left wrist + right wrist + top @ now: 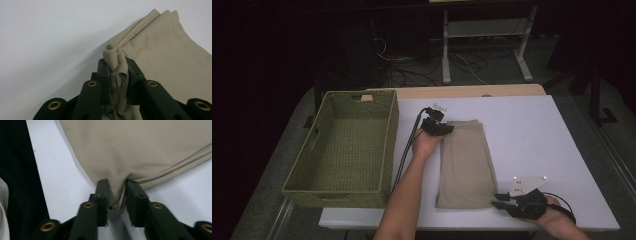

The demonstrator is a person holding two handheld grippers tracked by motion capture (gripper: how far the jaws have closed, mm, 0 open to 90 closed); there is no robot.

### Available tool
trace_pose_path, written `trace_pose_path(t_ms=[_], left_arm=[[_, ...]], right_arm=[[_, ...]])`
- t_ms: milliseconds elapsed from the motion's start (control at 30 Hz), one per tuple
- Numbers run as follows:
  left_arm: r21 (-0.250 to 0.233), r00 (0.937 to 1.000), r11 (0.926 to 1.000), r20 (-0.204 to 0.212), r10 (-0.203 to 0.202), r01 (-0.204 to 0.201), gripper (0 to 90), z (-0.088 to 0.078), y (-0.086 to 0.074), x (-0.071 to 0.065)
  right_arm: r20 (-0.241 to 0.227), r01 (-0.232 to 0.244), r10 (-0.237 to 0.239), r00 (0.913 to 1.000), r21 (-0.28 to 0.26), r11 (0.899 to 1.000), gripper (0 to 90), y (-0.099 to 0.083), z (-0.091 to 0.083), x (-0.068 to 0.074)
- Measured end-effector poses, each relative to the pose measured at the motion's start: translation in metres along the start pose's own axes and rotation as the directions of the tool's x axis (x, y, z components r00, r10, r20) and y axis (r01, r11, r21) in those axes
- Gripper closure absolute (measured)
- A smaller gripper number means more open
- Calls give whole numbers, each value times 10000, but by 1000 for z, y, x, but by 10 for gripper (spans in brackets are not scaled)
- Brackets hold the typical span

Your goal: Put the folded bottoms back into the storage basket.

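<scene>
Folded beige knit cloth (pixel 464 165), pinched at two opposite corners on the white table (pixel 537 140).

High view: the cloth lies as a long folded rectangle just right of the empty green woven basket (pixel 343 147); the left gripper (pixel 441 127) sits at its far left corner, the right gripper (pixel 502 202) at its near right corner. Left gripper view: the black jaws are clamped tight on a bunched wad of fabric (pixel 117 75), layers stacked beyond. Right gripper view: the jaws pinch the cloth's corner (pixel 118 200), a small tuck squeezed between them, though the bite looks shallow. To lift well, I judge both hands should rise together, level, keeping the cloth taut so the folds stay stacked on the way toward the basket.
</scene>
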State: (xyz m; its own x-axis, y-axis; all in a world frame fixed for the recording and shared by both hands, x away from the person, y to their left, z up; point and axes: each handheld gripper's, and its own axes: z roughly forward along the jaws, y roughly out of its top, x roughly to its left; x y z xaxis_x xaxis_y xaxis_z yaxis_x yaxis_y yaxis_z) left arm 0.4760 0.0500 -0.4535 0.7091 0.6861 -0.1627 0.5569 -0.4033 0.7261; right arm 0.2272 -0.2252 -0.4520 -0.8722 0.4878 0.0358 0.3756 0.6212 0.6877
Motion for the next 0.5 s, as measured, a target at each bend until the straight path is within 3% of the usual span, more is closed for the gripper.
trace_pose_path(t_ms=[100, 367, 500], left_arm=[[-36, 9999, 9999, 11, 100, -100, 764, 0, 0, 0], [-266, 9994, 9992, 158, 293, -289, 774, -1, 0, 1], [-535, 9987, 9980, 365, 368, -349, 776, -3, 1, 1]], right_arm=[[-56, -9, 9, 10000, 21, 10000, 813, 1, 1, -1], [-435, 45, -32, 9990, 284, 9996, 842, 8, 1, -8], [-599, -43, 32, 9982, -182, 9998, 843, 15, -3, -13]])
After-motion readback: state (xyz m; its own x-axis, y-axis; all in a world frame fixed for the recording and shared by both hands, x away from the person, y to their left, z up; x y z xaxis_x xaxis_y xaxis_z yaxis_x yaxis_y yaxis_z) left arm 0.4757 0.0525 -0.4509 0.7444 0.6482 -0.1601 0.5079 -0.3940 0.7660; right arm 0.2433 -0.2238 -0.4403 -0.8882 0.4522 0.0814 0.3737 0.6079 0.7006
